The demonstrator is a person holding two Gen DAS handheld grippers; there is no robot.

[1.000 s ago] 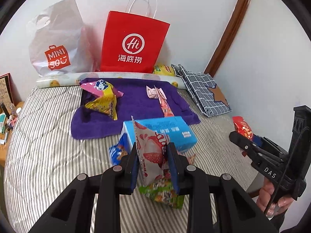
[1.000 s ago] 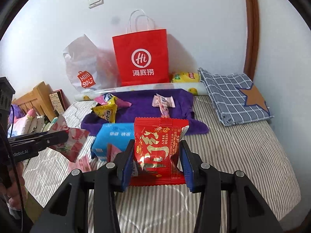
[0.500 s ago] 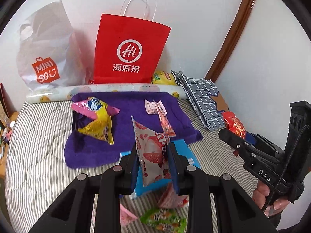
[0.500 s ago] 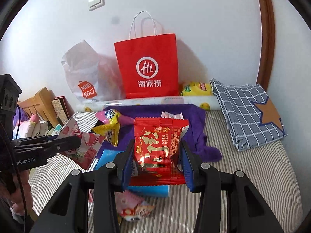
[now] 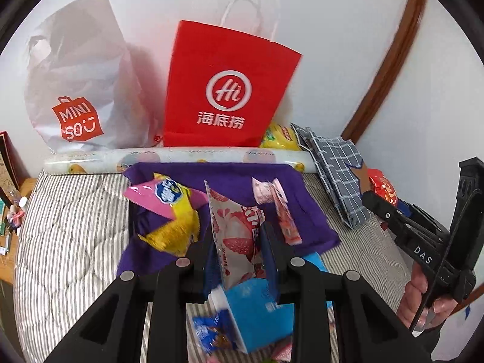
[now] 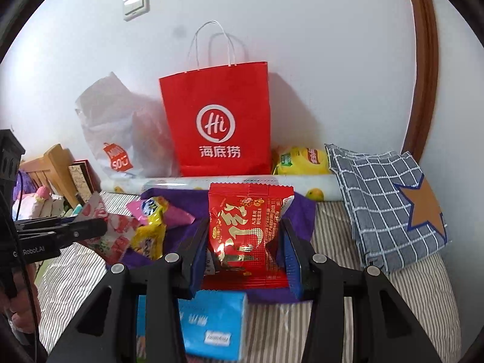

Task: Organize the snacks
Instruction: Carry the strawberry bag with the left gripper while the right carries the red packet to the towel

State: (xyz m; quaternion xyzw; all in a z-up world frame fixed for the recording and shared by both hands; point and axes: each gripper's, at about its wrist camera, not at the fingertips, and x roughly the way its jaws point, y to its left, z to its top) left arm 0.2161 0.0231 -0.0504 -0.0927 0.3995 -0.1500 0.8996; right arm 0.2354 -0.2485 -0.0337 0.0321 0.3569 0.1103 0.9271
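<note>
The left gripper (image 5: 239, 249) pinches a strawberry snack packet (image 5: 234, 236) above the purple cloth (image 5: 305, 211). The right gripper (image 6: 246, 249) pinches a red snack packet (image 6: 246, 230) over the near edge of this cloth, in front of the red paper bag (image 6: 217, 121).

The strawberry packet (image 5: 234, 239) stands upright, pinched in the left tool (image 5: 239, 251). The red packet (image 6: 246, 236) is upright and clamped in the right tool (image 6: 245, 254). Ahead of both, a yellow-pink bag (image 5: 169, 211) and a pink stick (image 5: 286, 216) lie on the purple cloth (image 5: 224, 172). A blue box (image 6: 211, 323) lies just below the tools.
</note>
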